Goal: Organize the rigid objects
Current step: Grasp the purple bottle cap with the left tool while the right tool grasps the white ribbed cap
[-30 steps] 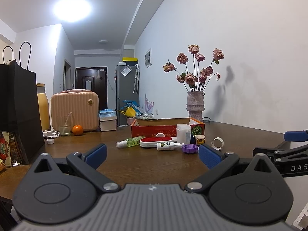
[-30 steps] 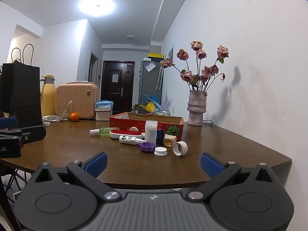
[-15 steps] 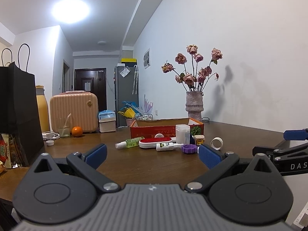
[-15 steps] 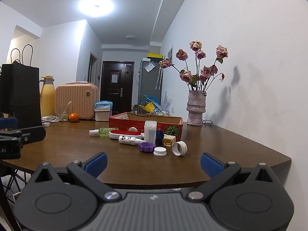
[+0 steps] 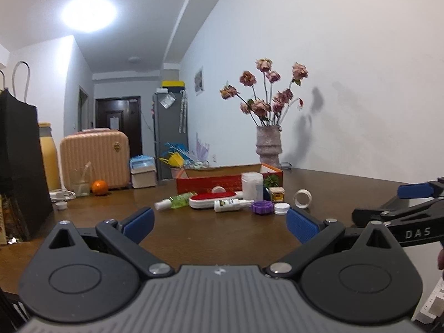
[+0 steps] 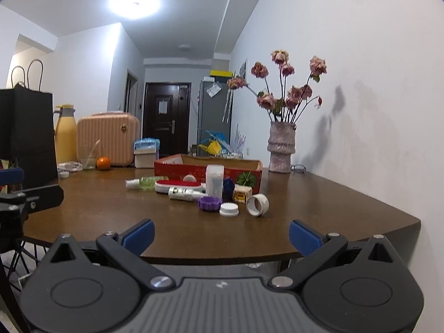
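- Blue-padded fingers of my left gripper (image 5: 219,223) stand wide apart, nothing between them, held low at the near edge of the brown table (image 5: 211,236).
- My right gripper (image 6: 220,234) is likewise spread wide and empty, off the table's near edge.
- Ahead, well apart from both grippers, small items lie clustered: purple cap (image 6: 209,203), white cap (image 6: 229,209), tape ring (image 6: 257,206) on its edge, white tube (image 6: 184,193) lying flat, green spray bottle (image 6: 145,181) on its side, red-topped case (image 6: 179,185).
- White container (image 6: 214,180) stands upright in front of the red box (image 6: 177,168).
- Vase of dried roses (image 6: 280,149) stands by the wall, beyond the box.
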Motion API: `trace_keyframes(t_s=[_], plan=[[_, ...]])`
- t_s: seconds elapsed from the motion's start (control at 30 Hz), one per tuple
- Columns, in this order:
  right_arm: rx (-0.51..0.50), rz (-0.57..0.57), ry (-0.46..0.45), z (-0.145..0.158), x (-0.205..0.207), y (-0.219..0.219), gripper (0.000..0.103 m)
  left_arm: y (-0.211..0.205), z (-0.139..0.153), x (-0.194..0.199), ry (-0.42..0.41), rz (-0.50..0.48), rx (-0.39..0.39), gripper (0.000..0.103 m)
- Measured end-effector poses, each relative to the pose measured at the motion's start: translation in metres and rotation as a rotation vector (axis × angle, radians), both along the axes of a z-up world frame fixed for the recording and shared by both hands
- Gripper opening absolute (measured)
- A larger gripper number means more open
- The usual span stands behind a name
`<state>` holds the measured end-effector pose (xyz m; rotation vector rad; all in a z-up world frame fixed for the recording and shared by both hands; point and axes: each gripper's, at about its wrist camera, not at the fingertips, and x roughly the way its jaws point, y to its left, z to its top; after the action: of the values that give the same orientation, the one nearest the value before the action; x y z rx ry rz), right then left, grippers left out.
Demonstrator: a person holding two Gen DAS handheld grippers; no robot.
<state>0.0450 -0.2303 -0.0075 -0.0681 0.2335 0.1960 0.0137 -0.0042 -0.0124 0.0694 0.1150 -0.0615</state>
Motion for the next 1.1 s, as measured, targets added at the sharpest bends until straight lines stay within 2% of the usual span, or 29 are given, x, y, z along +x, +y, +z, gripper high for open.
trace_keyframes(t_s=[0.13, 0.33, 0.57, 0.77, 0.87, 0.97, 1.03, 1.1], plan=[[-0.034, -0.006, 0.012, -0.005, 0.016, 0.003, 0.103, 0.001, -0.004, 0.016, 0.039, -0.021, 0.013, 0.103], [-0.008, -0.006, 0.057, -0.011, 0.061, -0.003, 0.103, -0.001, -0.009, 0.057, 0.094, -0.002, 0.038, 0.103], [0.116, 0.021, 0.162, -0.019, 0.122, -0.02, 0.103, -0.006, -0.004, 0.114, 0.136, 0.014, 0.02, 0.103], [0.13, -0.013, 0.175, -0.03, 0.135, -0.025, 0.103, -0.004, -0.001, 0.139, 0.106, 0.021, 0.064, 0.103], [0.094, -0.025, 0.185, -0.038, 0.139, -0.026, 0.103, -0.01, -0.002, 0.15, 0.074, -0.002, 0.116, 0.103], [0.086, -0.02, 0.178, -0.041, 0.145, -0.032, 0.102, -0.02, -0.004, 0.169, 0.098, -0.041, 0.116, 0.103], [0.086, -0.018, 0.187, -0.04, 0.153, -0.036, 0.094, -0.024, -0.006, 0.181, 0.118, -0.075, 0.099, 0.103], [0.081, -0.019, 0.197, -0.04, 0.164, -0.04, 0.092, -0.034, -0.011, 0.196, 0.133, -0.06, 0.106, 0.103]])
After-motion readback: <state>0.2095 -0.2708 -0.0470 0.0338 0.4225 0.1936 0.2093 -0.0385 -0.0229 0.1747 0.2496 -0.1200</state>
